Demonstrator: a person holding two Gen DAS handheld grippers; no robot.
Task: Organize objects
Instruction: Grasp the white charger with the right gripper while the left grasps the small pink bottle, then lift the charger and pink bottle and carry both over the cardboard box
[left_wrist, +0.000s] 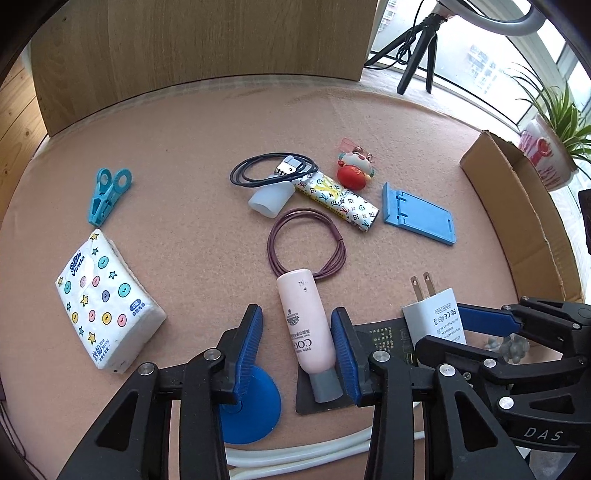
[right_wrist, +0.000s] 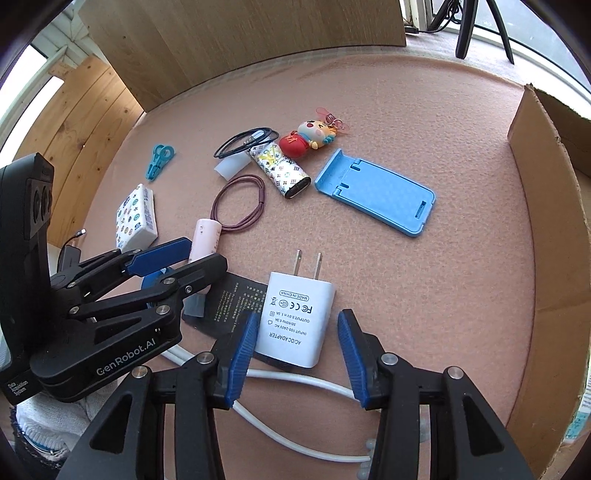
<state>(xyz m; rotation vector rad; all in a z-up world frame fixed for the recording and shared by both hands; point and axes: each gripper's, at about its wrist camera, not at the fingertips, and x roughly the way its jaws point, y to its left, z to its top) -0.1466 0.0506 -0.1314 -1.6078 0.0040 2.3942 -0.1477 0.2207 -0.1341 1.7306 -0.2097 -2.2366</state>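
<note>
While both grippers hang over the pink felt mat (left_wrist: 184, 155), each one has picked its own target, so the job now is a clean grasp on each.

On the left, the left gripper (left_wrist: 297, 345) straddles the pink lotion tube (left_wrist: 304, 321), which lies with its grey cap toward the wrist and its rounded end pointing away. Its right pad touches the tube's side; the left pad stands clear, so the tube is between the jaws but not yet pinched. I would centre the gripper over the tube before closing further, or the one-sided push may roll it off the black card beneath its cap. A purple cable coil (left_wrist: 306, 243) lies just beyond the fingertips, touching the tube's far end, and could drag along.

To the right, the right gripper (right_wrist: 295, 347) brackets the white AC adapter (right_wrist: 295, 317), prongs pointing away. Both pads stand off its sides, so it is released. Squeeze on the flat faces. Farther right stands the cardboard box (right_wrist: 546, 206), probably the destination.
</note>
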